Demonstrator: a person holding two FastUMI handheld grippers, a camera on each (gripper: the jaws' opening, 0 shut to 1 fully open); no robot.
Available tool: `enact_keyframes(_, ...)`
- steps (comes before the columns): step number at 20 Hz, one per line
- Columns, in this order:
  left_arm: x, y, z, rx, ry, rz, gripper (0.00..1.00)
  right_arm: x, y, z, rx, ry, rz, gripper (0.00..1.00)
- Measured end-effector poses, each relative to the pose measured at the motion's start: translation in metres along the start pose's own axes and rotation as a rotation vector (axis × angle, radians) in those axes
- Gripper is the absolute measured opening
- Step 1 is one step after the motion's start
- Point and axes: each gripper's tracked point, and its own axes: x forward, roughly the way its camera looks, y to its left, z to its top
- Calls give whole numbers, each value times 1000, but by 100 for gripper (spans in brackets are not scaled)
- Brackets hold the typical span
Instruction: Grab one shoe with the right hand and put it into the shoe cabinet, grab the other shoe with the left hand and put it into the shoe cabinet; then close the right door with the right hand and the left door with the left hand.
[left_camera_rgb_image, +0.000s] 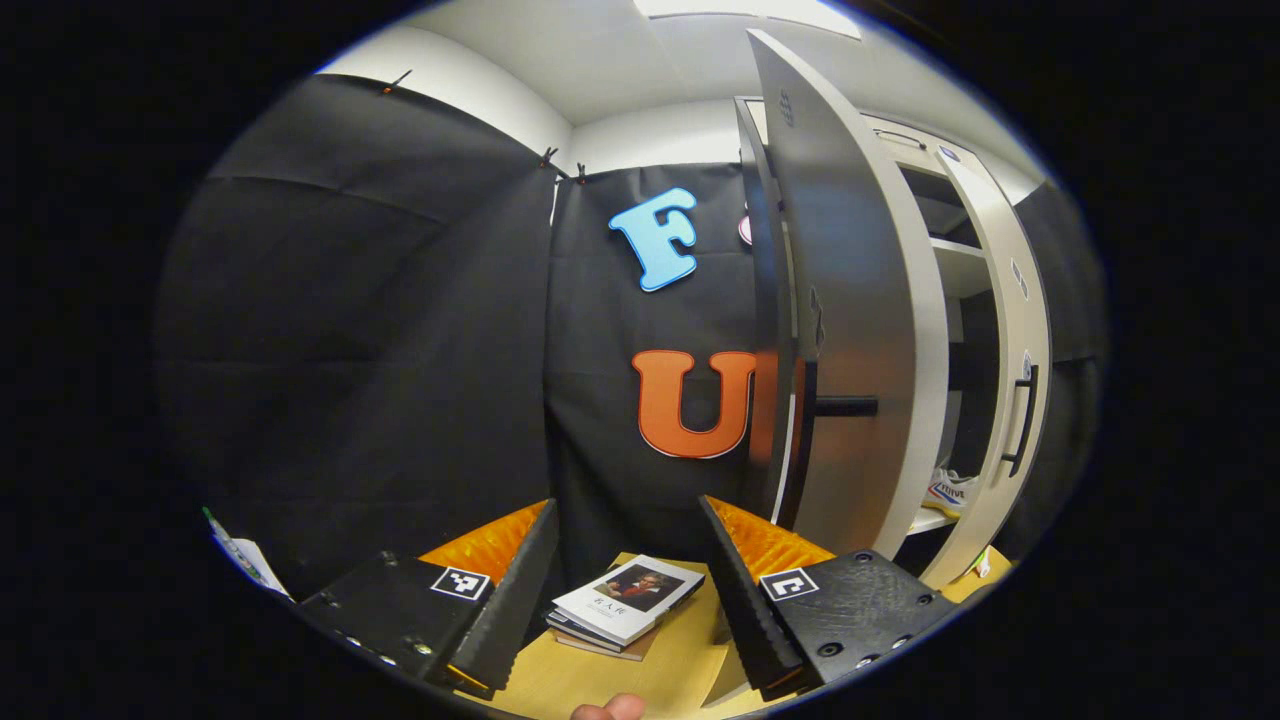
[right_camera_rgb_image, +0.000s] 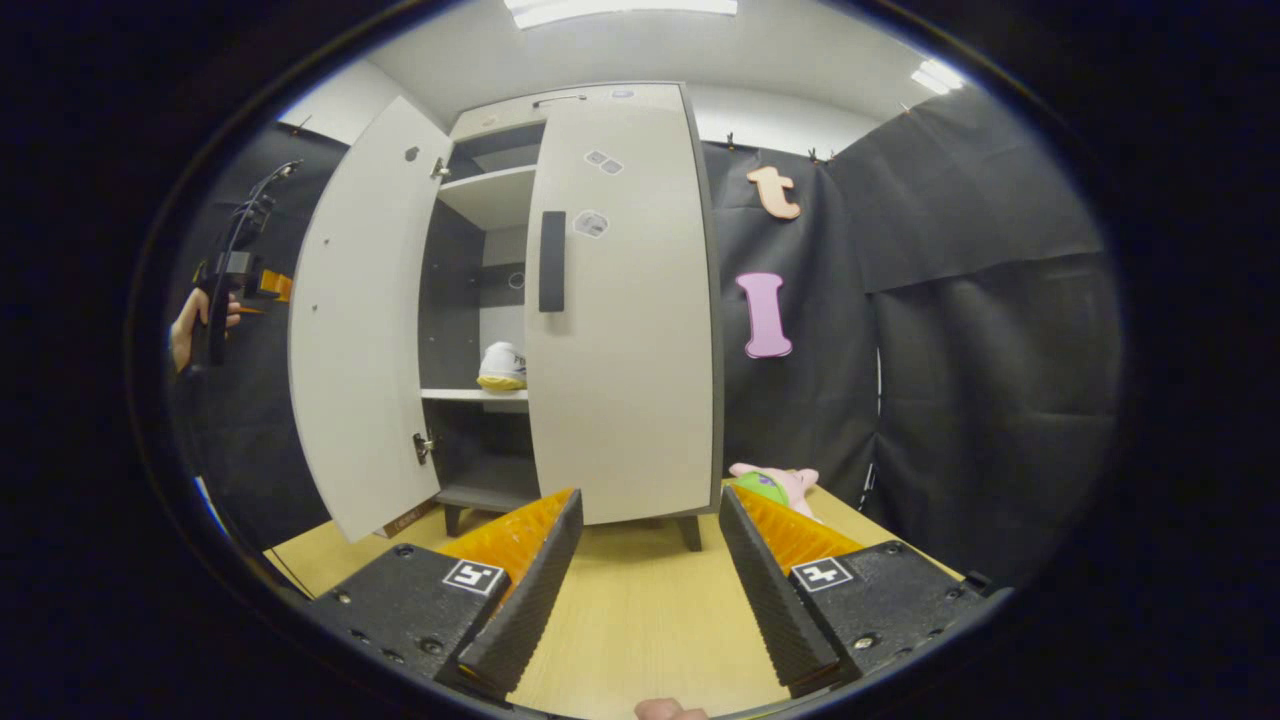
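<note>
The white shoe cabinet (right_camera_rgb_image: 600, 100) stands on a wooden table. Its left door (right_camera_rgb_image: 360, 330) swings wide open. Its right door (right_camera_rgb_image: 620, 310), with a dark handle (right_camera_rgb_image: 552, 260), lies nearly flat against the front. On the middle shelf rests a white shoe (right_camera_rgb_image: 503, 367), also seen as the shoe (left_camera_rgb_image: 950, 490) in the left gripper view. My right gripper (right_camera_rgb_image: 650, 495) is open and empty, low over the table before the cabinet. My left gripper (left_camera_rgb_image: 627, 505) is open and empty, left of the left door (left_camera_rgb_image: 830, 330). A hand holds that left gripper (right_camera_rgb_image: 225, 290) beyond the open door.
A stack of books (left_camera_rgb_image: 625, 605) lies on the wooden table (left_camera_rgb_image: 680, 670) below my left gripper. A pink and green plush toy (right_camera_rgb_image: 775, 485) sits on the table (right_camera_rgb_image: 640, 620) right of the cabinet. Black cloth walls enclose the booth.
</note>
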Motion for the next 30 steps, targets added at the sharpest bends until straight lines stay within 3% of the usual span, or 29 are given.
enact_keyframes(3, -4, -4, -1, -1, 10, -25, 84, 4, -1, 3, -1, -8, -2, 90)
enact_keyframes(4, -2, -7, -1, 2, 6, -37, 96, 5, 0, 4, 3, -9, 0, 90)
enact_keyframes(5, -2, -10, 0, 9, 10, -49, 85, 7, 1, 3, 7, -9, 2, 90)
enact_keyframes(6, -3, -14, 2, 15, 2, -57, 84, 8, 2, 2, 10, -7, 5, 85)
enact_keyframes(8, -6, -31, 2, 20, -4, -62, 84, 10, 1, 0, 6, -2, 7, 90)
enact_keyframes(12, -18, -48, -1, -28, -20, -35, 84, 11, -6, -5, 11, 7, -3, 90)
enact_keyframes(19, -21, -105, -4, -37, -12, -147, 84, 16, -28, -7, 26, 17, -43, 90)
enact_keyframes(25, -8, -183, -7, -74, -8, -283, 84, 17, -47, -15, 36, 34, -79, 90)
enact_keyframes(30, 4, -215, -7, -20, -32, -288, 85, 14, -64, -19, 48, 36, -107, 90)
